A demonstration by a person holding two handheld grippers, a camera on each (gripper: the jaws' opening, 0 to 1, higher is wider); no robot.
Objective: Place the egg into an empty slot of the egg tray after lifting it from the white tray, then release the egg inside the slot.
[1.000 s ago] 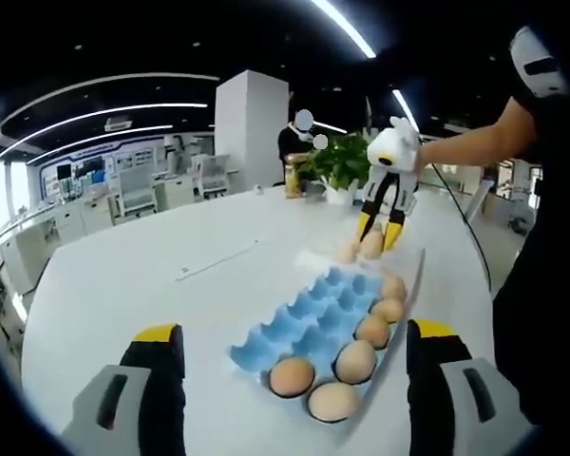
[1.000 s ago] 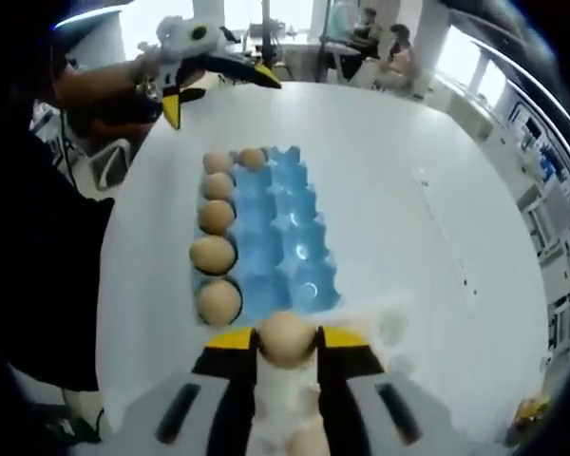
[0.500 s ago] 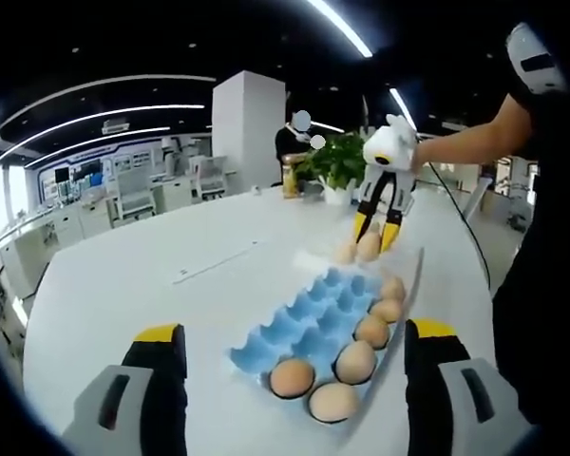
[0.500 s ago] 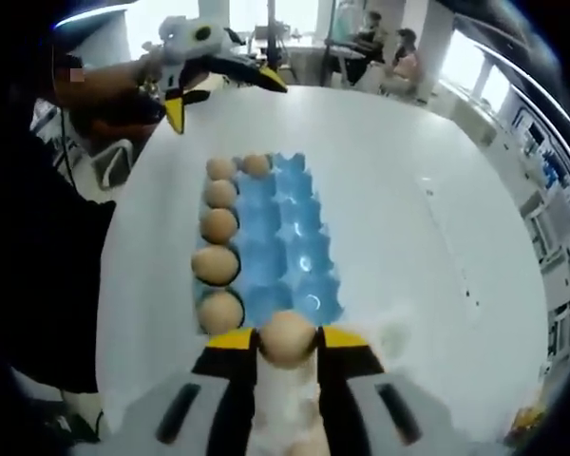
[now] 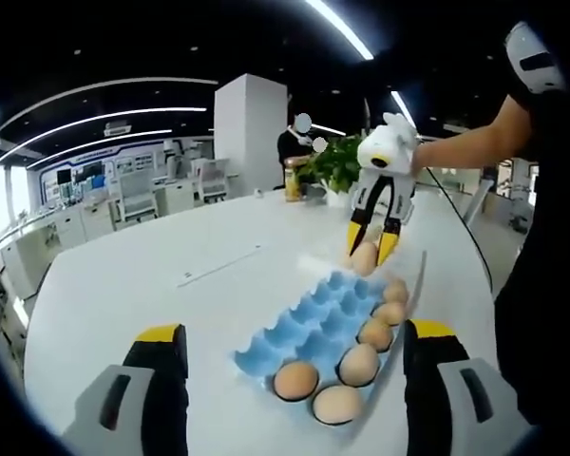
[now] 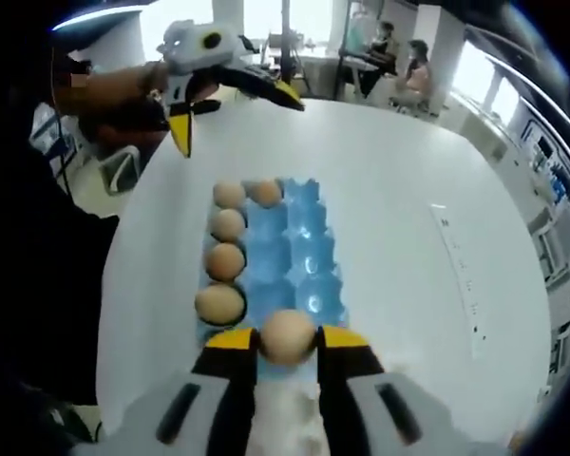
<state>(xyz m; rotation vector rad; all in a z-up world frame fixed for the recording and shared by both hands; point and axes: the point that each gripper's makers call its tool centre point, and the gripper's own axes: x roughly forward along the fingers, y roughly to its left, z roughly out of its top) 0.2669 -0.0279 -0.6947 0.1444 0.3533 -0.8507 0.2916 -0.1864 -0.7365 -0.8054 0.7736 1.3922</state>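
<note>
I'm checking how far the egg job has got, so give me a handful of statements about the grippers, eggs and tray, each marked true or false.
1. The right gripper holds an egg between its jaws. True.
2. The left gripper is shut on an egg. False: it is open, holding nothing.
3. The blue egg tray is completely full. False: several slots are empty.
4. The held egg hangs over the tray's near end in the right gripper view. True.
5. The table is black. False: it is white.

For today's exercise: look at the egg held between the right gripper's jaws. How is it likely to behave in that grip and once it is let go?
The egg is smooth and rounded, pinched at its sides by the right gripper, so it may slip. It probably cracks if squeezed hard. Released over the blue egg tray, a cup should stop it rolling.
</note>
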